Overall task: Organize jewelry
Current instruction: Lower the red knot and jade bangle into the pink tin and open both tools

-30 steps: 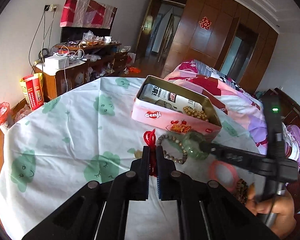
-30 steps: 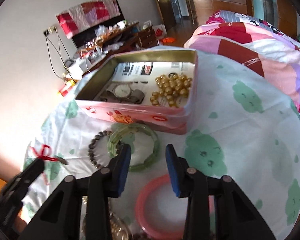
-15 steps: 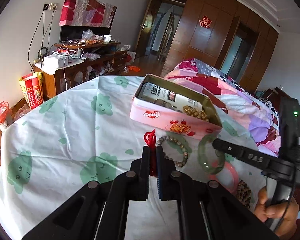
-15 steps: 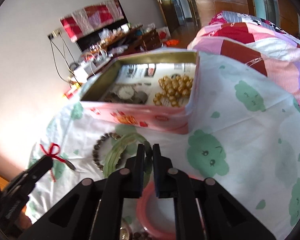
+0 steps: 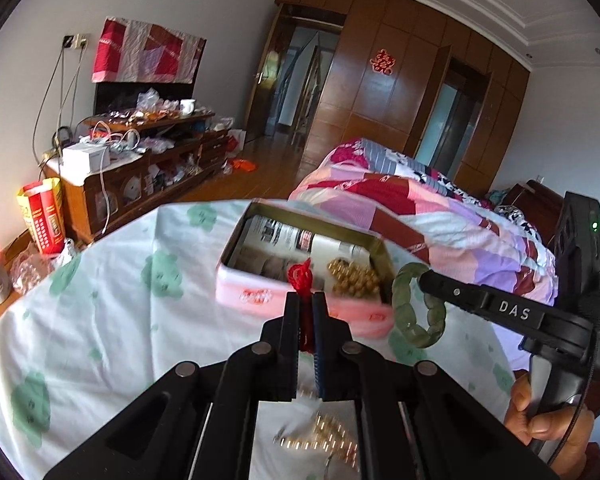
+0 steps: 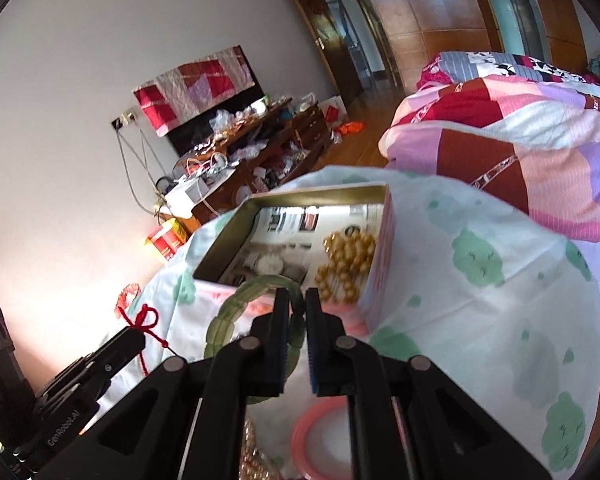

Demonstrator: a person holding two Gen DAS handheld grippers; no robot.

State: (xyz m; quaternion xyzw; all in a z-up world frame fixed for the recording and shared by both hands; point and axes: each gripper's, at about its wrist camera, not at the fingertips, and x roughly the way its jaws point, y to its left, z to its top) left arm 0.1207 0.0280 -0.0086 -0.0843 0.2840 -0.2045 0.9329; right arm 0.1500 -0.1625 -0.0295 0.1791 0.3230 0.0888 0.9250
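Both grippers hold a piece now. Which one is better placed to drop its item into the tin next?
Probably the right gripper: its green bangle hangs beside the tin rim. The left gripper, holding the red cord, sits before the tin's near wall.

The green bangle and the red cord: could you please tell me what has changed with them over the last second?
The right claw, open a second ago, closed on the green bangle and lifted it off the tablecloth toward the pink tin. The left claw, holding the red cord throughout, raised it too. The pink ring and the gold beads in the tin stayed put.
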